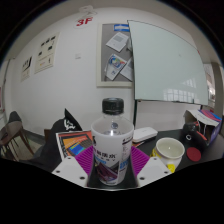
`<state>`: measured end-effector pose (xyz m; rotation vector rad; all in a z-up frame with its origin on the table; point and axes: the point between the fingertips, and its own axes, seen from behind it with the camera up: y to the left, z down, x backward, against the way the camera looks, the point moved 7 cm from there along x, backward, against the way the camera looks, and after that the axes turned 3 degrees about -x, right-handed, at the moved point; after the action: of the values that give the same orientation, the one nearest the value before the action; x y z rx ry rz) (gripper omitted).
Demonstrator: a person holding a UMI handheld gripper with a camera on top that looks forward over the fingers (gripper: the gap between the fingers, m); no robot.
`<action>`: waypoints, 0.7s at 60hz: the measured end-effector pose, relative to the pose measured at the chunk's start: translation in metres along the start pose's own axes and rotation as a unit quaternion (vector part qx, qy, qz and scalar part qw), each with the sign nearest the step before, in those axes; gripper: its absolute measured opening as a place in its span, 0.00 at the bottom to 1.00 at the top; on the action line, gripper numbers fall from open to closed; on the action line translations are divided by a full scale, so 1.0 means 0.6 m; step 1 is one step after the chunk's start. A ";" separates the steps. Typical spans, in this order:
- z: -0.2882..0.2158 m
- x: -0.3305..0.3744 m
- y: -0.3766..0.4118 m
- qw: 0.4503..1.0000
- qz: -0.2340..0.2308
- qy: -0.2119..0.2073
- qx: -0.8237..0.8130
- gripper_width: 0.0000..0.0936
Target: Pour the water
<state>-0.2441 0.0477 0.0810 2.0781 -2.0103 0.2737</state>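
A red "3F" sign [84, 20] hangs on the wall.

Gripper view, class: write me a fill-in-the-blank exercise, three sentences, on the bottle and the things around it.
1. The bottle stands ____ the gripper fingers.
2. The bottle's cap is ____ in colour.
3. Beyond the right finger stands a ____ cup.

Missing words: between; black; yellow

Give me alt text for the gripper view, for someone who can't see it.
A clear plastic water bottle with a black cap stands upright between the gripper's two pink-padded fingers, which close against its lower sides. Beyond it on the cluttered table sit a yellow cup and colour swatch cards, with a whiteboard on the wall behind.
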 end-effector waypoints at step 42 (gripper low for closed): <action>-0.259 0.100 -0.022 0.760 -0.281 -0.084 -0.581 0.39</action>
<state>-0.2239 0.0372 0.2465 1.6452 -0.9481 -1.0314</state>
